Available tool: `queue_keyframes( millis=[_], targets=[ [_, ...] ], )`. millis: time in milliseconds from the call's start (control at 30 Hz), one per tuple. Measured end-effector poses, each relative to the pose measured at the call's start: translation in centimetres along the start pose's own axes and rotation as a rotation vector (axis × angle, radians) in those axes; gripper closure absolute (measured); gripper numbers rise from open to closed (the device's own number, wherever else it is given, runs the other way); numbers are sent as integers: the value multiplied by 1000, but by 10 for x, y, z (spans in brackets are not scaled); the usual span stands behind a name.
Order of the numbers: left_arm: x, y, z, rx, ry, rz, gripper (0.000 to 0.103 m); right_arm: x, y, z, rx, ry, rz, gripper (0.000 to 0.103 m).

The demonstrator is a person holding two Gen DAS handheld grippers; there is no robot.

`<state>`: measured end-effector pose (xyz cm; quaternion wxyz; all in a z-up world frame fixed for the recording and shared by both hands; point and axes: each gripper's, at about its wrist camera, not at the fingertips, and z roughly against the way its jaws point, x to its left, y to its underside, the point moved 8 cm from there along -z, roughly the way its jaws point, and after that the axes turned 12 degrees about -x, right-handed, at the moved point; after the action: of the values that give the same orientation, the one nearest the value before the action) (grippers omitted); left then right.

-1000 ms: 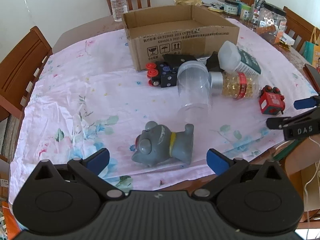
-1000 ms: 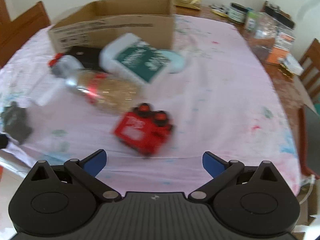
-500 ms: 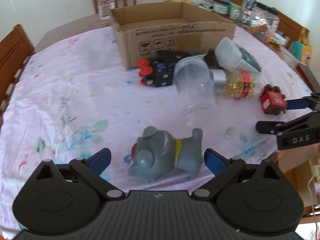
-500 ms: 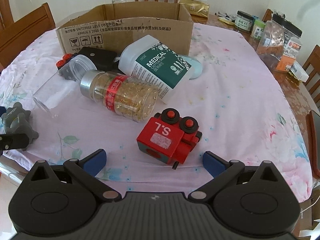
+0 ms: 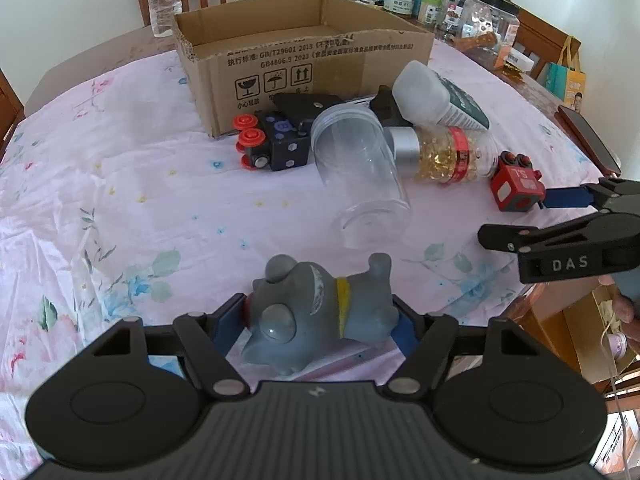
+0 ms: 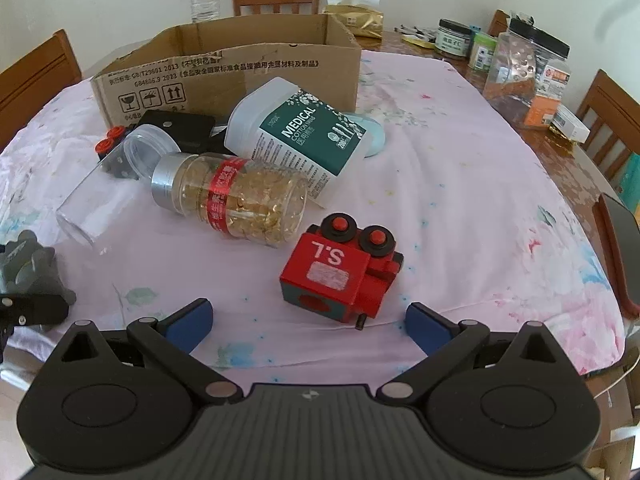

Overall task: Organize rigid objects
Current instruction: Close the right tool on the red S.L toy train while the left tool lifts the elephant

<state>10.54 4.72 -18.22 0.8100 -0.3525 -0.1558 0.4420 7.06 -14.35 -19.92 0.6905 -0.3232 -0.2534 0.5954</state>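
The left gripper (image 5: 318,326) is closing its jaws around the grey toy (image 5: 320,312) at the table's near edge; let both pads seat squarely before lifting toward the box (image 5: 304,52). The right gripper (image 6: 308,322) hangs spread just short of the red train (image 6: 340,274).

Grey toy (image 5: 320,316): we see a rubbery animal figure w/ yellow collar, on its side at the near cloth edge.
Red block train (image 6: 340,272): white "S.L" on top, two black-red knobs, tipped, alone near front.
Clear jar (image 5: 360,176): empty, lidless, lying down.
Capsule bottle (image 6: 236,198): silver cap, red band, lying, touching clear jar.
Cotton-swab tub (image 6: 300,136): white/green label, leaning over capsule bottle.
Black block car (image 5: 276,146): red wheels, by box.
Cardboard box (image 5: 304,60): open, upright, behind all.
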Motion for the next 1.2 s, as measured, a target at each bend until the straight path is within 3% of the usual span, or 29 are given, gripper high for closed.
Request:
queue_keyframes(
  millis=[233, 500, 700, 867, 1200],
  targets=[
    [-1, -1, -2, 5, 2, -13, 30, 4, -8, -10, -32, 33, -29, 2],
    [-2, -1, -2, 4, -14, -11, 29, -8, -12, 0, -61, 92, -8, 29],
    [-4, -1, -3, 5, -42, -11, 29, -12, -14, -5, -62, 77, -39, 31],
    [-3, -2, -3, 17, -46, 4, 30, -9, -15, -2, -55, 66, -32, 45],
    [-2, -2, 1, 46, -49, 11, 31, -15, -19, 4, -32, 27, 29, 47]
  ],
)
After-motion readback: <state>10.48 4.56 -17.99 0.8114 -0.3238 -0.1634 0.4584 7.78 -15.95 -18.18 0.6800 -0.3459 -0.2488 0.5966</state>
